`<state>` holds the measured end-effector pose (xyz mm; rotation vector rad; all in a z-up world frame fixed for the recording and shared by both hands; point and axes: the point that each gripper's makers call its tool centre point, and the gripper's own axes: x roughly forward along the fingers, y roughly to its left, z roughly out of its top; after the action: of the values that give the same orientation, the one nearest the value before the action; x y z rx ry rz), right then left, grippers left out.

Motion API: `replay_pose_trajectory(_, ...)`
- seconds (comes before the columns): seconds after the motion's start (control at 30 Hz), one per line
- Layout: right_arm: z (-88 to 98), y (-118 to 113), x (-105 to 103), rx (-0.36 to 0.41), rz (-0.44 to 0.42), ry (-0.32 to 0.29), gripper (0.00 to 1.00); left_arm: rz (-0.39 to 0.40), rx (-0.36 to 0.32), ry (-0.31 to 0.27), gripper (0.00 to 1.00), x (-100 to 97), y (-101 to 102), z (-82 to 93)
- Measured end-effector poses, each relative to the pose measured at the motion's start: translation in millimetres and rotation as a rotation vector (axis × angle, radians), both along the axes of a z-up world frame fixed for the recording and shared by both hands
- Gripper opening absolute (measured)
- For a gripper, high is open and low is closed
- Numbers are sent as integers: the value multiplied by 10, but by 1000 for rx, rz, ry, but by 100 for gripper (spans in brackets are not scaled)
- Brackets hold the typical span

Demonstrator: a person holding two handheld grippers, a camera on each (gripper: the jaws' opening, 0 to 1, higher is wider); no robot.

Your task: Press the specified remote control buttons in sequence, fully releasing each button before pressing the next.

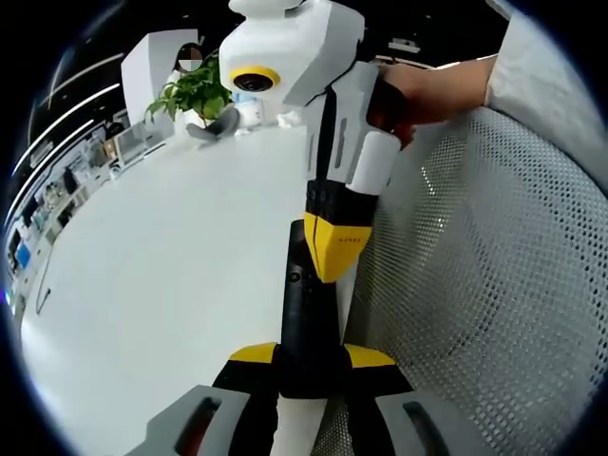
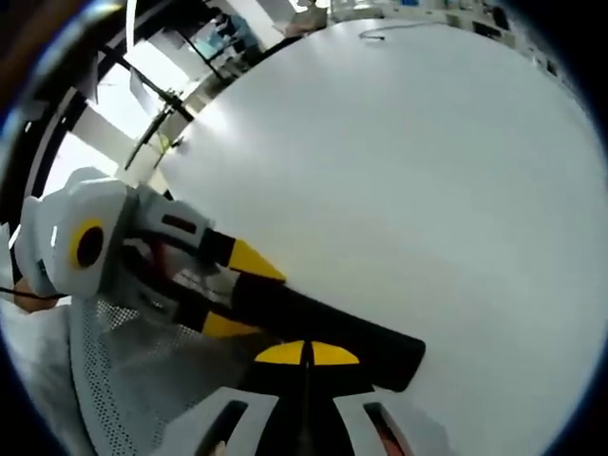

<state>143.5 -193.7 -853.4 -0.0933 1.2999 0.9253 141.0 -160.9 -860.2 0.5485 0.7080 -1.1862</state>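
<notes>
A smooth, faintly glossy white bench [image 1: 142, 285] is seen; the remote control [image 1: 306, 323] looks matt black plastic, and a white perforated mesh [image 1: 494, 285] lies beside it.

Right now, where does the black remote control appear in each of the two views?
Left gripper view: the black remote control stands lower centre, held between the left hand-held gripper jaws, with the right hand-held gripper tip on it.
Right gripper view: it lies lower centre, running left to right.
Shared landmark: the white table.
</notes>
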Motion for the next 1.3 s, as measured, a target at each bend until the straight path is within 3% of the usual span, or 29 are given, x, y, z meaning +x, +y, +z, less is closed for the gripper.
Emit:
replay_pose_trajectory(0.37, -18, -7, -20, -22, 23, -13, 0, -4, 2, -4, 25, -6, -2, 4)
replay_pose_trajectory(0.57, 9, -4, -14, 35, -68, 109, 0, -8, 6, -10, 25, -7, -1, 2)
replay_pose_trajectory(0.83, 102, 71, 75, 119, -112, 72, 0, -21, 13, -20, 25, -17, -8, 4)
replay_pose_trajectory(1.07, 140, 135, 108, 169, -146, 83, 0, -25, 12, -22, 25, -19, -9, 4)
replay_pose_trajectory(1.3, 86, 198, 54, 164, -115, 94, 0, -26, -7, -21, 25, -18, -11, 5)
